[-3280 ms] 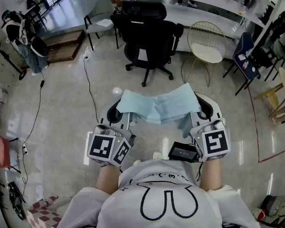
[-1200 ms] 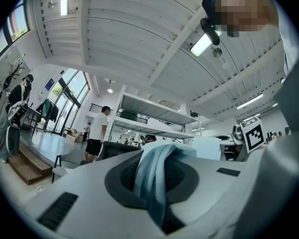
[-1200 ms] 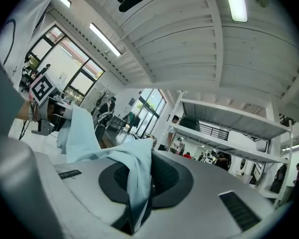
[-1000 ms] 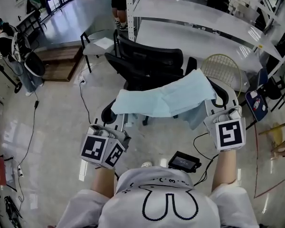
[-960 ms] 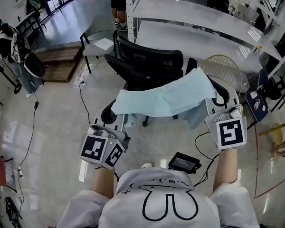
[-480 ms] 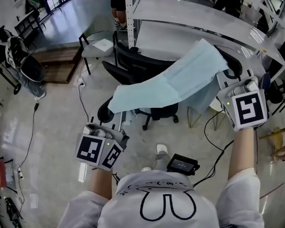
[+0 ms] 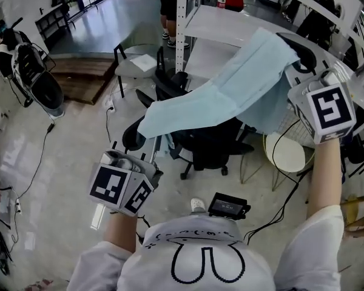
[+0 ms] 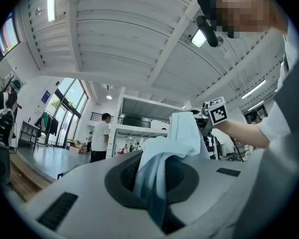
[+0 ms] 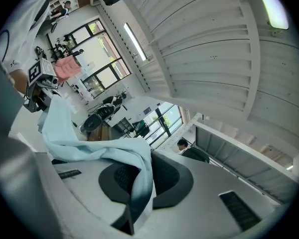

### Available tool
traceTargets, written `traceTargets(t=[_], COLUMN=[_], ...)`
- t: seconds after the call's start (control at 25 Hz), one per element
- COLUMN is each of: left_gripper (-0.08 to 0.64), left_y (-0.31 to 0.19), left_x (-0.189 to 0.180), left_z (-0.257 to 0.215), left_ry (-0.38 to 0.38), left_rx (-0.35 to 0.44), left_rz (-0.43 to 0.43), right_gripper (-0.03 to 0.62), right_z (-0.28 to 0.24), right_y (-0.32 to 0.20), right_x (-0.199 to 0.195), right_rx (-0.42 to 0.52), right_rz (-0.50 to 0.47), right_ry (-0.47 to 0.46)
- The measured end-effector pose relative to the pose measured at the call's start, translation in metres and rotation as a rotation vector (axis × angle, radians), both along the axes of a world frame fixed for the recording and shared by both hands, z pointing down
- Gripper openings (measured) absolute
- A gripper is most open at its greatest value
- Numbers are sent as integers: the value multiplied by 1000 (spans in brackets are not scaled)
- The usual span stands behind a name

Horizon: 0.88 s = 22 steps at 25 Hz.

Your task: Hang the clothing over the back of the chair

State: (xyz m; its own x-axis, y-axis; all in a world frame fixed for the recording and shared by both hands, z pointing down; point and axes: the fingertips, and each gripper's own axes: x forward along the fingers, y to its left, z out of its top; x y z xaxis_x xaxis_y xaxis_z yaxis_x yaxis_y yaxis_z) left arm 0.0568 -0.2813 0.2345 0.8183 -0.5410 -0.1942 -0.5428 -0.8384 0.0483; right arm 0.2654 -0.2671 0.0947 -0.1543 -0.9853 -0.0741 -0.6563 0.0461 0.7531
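Across the frame's centre, pale blue clothing (image 7: pixel 230 96) hangs stretched, smooth with one fold line, from lower left to upper right. Left gripper (image 7: pixel 147 141) and right gripper (image 7: pixel 294 62) each clamp a bunched corner. Below it stands the black chair (image 7: pixel 212 147), its back apparently hidden; bare floor (image 7: pixel 60 138) lies left, a wire chair (image 7: pixel 285 156) right.

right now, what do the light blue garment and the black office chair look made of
The light blue garment looks like thin matte woven cloth, perhaps cotton: it sags and creases softly. The black office chair seems a matte frame, likely plastic, with fabric or mesh padding; too dark to tell which.
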Motion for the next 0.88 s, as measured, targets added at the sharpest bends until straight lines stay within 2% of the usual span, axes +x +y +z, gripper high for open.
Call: traceTargets(t=[0.2, 0.32, 0.48, 0.56, 0.72, 0.88], left_gripper=[26, 26, 26, 26, 26, 26], left_y=[-15, -27, -41, -45, -51, -55], left_x=[7, 12, 15, 15, 18, 17], left_z=[-5, -4, -4, 1, 17, 31], left_ry=[-31, -56, -106, -155, -273, -330], left_rx=[-16, -20, -13, -30, -88, -172], left_rz=[-58, -80, -119, -127, -124, -94], right_gripper=[46, 46, 46, 46, 46, 46], right_z=[-15, -11, 4, 13, 39, 67], right_y=[-39, -67, -102, -111, -128, -145], right_x=[7, 8, 0, -9, -20, -26], right_rx=[-19, -73, -198, -268, -405, -519], right_rz=[-82, -136, -215, -272, -350, -392], right_ry=[37, 82, 165, 187, 259, 376])
